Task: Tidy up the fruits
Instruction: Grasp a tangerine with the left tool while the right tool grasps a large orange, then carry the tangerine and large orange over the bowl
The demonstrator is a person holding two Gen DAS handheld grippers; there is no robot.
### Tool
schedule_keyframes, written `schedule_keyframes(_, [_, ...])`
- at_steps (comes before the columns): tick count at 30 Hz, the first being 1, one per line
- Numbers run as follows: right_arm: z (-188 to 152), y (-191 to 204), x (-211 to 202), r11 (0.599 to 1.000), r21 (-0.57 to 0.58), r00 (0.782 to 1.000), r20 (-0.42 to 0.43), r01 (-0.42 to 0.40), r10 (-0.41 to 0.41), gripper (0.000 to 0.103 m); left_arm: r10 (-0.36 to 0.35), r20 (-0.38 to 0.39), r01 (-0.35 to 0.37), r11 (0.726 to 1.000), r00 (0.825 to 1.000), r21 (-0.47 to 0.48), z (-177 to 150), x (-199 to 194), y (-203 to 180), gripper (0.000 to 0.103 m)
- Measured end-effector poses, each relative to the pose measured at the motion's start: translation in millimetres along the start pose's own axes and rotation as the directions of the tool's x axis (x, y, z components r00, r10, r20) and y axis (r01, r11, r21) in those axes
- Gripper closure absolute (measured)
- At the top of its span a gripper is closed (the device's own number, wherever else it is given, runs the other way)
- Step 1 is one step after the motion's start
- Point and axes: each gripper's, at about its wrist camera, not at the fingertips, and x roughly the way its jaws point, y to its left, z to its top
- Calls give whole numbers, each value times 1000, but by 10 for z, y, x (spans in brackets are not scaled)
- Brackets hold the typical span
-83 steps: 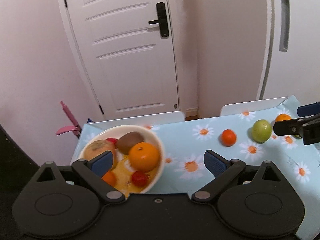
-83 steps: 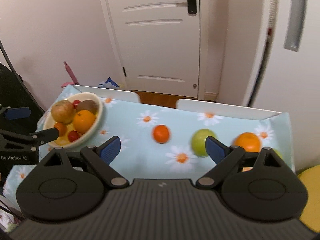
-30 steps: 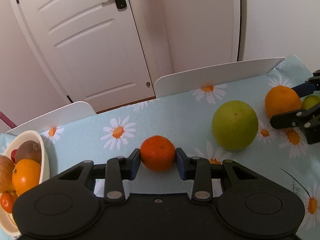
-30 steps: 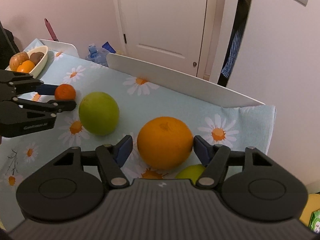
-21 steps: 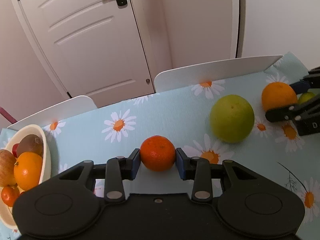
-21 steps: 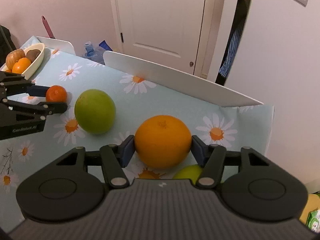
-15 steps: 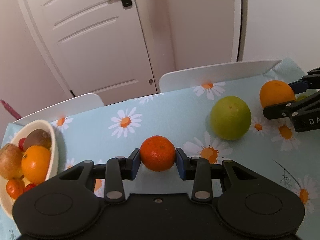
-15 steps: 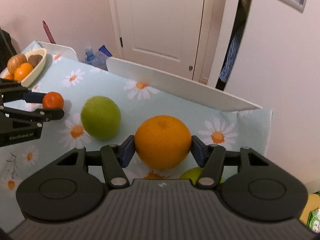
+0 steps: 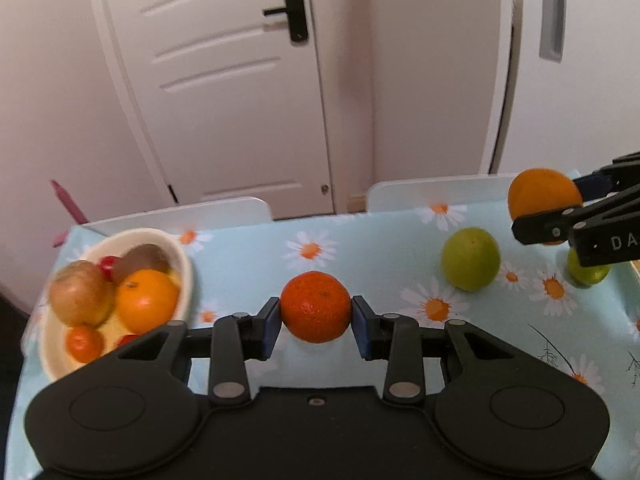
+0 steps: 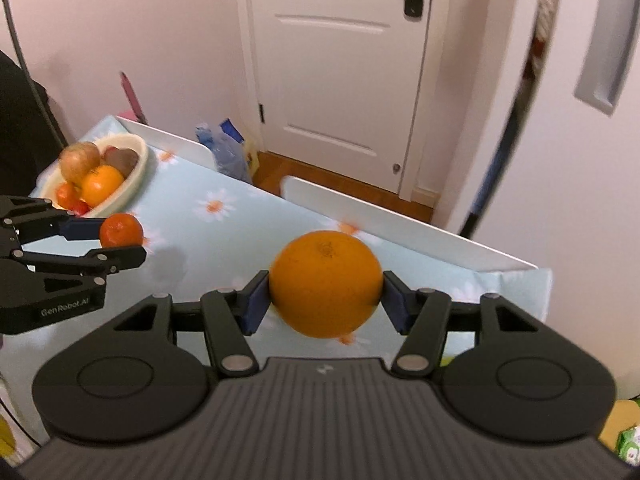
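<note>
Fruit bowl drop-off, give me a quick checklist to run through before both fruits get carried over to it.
1. Left hand-held gripper shut on the tangerine, pads on both sides: ok.
2. Right hand-held gripper shut on the orange: ok.
3. Both fruits clear of the tablecloth: ok, judging by the shadow under the tangerine.
4. Free room in the bowl for two more: not ok, it looks nearly full.
5. Path to the bowl free of obstacles: ok.
6. Green apple and lime waiting on the table: ok.

The left gripper [image 9: 315, 327] is held clamped on a tangerine [image 9: 315, 307]; the right gripper [image 10: 325, 298], apparently raised off the tabletop [image 9: 380, 258], has its jaws pressed against an orange [image 10: 325, 284].
</note>
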Motion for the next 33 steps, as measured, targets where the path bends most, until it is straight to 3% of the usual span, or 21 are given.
schedule_keyframes(7, [196, 491, -85, 998, -36, 998, 14, -57, 58, 29, 51, 29, -49, 997, 998, -56, -61, -319, 468, 62])
schedule_keyframes(17, [453, 1307, 59, 986, -94, 990, 8, -139, 141, 29, 111, 37, -107, 989, 993, -106, -183, -475, 1159, 62])
schedule_keyframes(25, [578, 1850, 316, 978, -109, 984, -17, -178, 177, 29, 130, 23, -127, 986, 991, -110, -284, -418, 1706, 62])
schedule_keyframes(33, [601, 2252, 584, 979, -120, 986, -44, -167, 163, 29, 113, -2, -112, 989, 994, -98, -337, -163, 2141, 62])
